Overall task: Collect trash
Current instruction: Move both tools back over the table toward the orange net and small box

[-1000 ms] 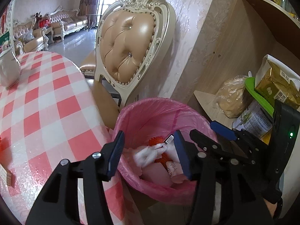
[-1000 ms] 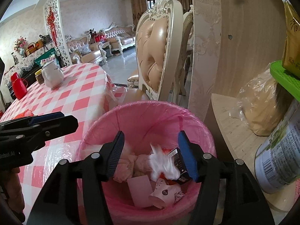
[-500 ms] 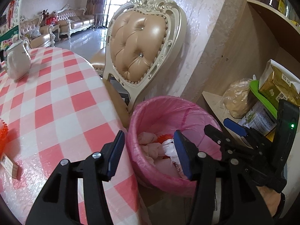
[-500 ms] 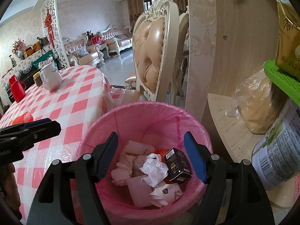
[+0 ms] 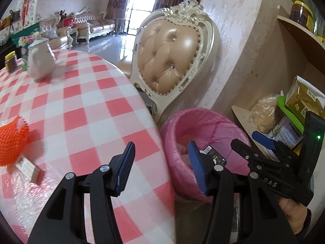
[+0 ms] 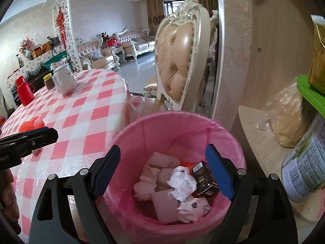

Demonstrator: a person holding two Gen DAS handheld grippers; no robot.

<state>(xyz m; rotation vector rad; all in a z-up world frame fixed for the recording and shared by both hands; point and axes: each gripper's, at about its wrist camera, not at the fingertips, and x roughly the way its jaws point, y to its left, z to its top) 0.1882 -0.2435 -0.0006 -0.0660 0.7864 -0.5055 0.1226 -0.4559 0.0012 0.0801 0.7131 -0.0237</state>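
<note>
A pink-lined trash bin stands beside the table, and in it lie a crumpled white tissue, a black box and other paper scraps. My right gripper hangs above the bin with its jaws opening and nothing between them. My left gripper is open and empty over the table's edge, just left of the bin. An orange spiky ball and a small card packet lie on the checked tablecloth at the left.
A padded cream chair stands behind the bin. A white jug sits far back on the table. Shelves at the right hold a tin, a bag and a green tray.
The right gripper's jaws widened and let go of the white tissue and the black box, which now lie in the bin. The left gripper moved left, from over the bin to over the table.
</note>
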